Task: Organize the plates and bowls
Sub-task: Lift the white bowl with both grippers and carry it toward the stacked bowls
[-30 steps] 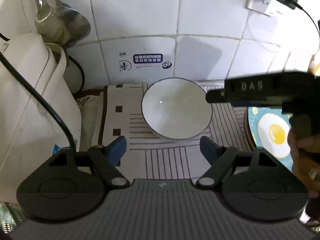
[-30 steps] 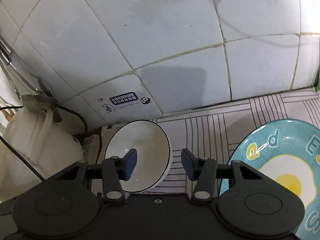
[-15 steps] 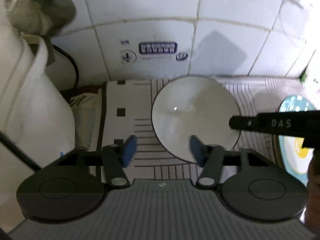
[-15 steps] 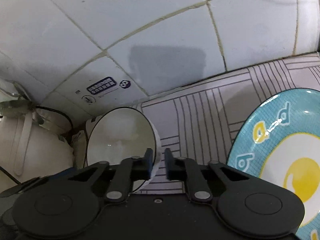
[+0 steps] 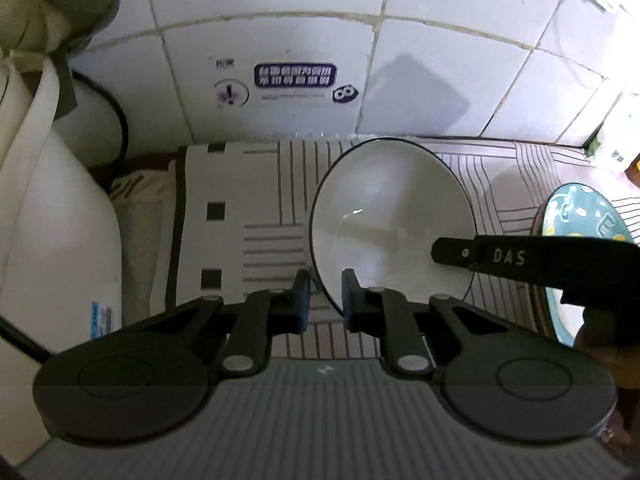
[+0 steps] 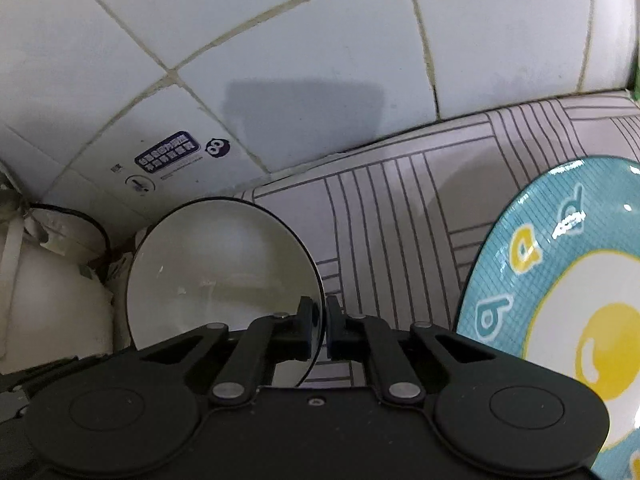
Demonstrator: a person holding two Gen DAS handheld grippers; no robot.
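Note:
A white bowl [image 5: 392,208] with a thin dark rim stands on the striped mat [image 5: 272,200] against the tiled wall. My left gripper [image 5: 325,300] is shut on the bowl's near-left rim, one pad inside and one outside. In the right wrist view the same bowl [image 6: 216,272] sits at lower left, and my right gripper [image 6: 320,324] is shut on its right rim. That gripper's fingers [image 5: 452,252] also show in the left wrist view, reaching in over the rim from the right. A turquoise plate [image 6: 560,280] with a fried-egg picture lies to the right of the bowl.
A large white appliance [image 5: 52,240] with a black cable stands close on the left of the mat. The tiled wall [image 5: 280,40] with a purple sticker rises right behind the bowl. A small pale container [image 5: 616,140] sits at the far right by the wall.
Both grippers came down toward the bowl and their jaws closed from wide apart onto its rim, the right one first, then the left. The bowl itself has stayed on the mat.

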